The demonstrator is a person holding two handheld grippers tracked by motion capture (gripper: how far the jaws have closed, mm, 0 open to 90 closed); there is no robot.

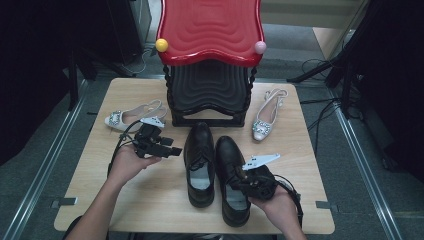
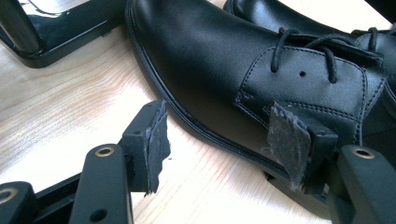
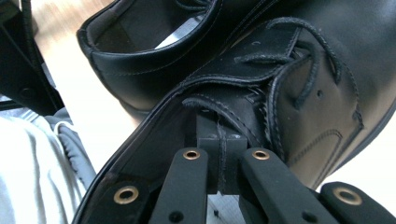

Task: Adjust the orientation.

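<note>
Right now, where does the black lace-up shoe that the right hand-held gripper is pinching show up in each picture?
High view: right black shoe, bottom centre, right of its twin.
Left gripper view: far top right corner, behind the twin.
Right gripper view: centre and right, collar between the jaws.
Shared landmark: left black shoe.
</note>
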